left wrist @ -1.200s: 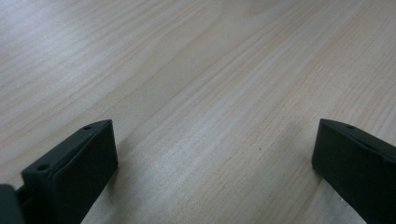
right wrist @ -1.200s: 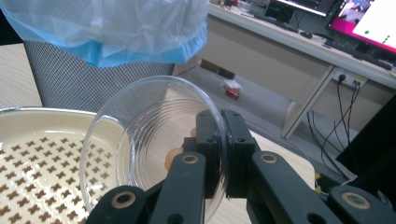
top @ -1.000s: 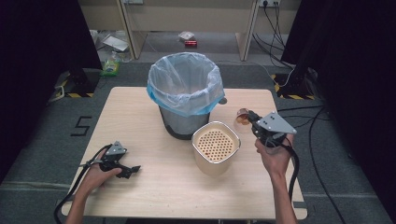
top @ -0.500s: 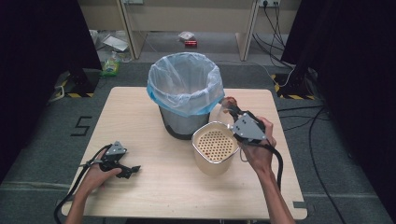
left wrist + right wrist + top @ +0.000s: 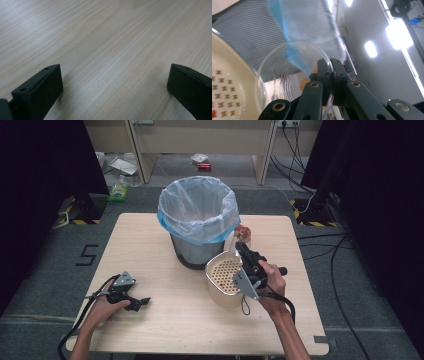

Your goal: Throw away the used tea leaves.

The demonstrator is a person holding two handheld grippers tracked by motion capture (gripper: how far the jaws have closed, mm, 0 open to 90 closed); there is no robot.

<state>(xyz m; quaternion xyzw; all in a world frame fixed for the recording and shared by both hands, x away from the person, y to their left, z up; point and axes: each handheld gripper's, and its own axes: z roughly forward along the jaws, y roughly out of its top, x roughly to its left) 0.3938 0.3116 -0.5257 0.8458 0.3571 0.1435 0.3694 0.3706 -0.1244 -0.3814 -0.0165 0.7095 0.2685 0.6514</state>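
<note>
My right gripper (image 5: pixel 242 251) is shut on the rim of a clear plastic cup (image 5: pixel 234 242), which lies tilted on its side above the far edge of a cream perforated basket (image 5: pixel 225 297). In the right gripper view the jaws (image 5: pixel 331 82) pinch the cup's wall (image 5: pixel 287 72), with the basket's holed inside (image 5: pixel 227 82) at lower left. Something reddish-orange (image 5: pixel 243 232) shows at the cup's far end. My left gripper (image 5: pixel 142 302) rests low on the table near the front left, open, with bare wood between its jaws (image 5: pixel 113 85).
A grey mesh bin (image 5: pixel 192 252) lined with a pale blue bag (image 5: pixel 197 205) stands mid-table, just behind and left of the basket; its mesh (image 5: pixel 249 32) is close to the cup. The wooden table (image 5: pixel 165 330) ends near my forearms. Cables trail from both grippers.
My right hand has carried the cup leftward and down, from right of the basket to over its far rim, and tipped it. The left hand has stayed put.
</note>
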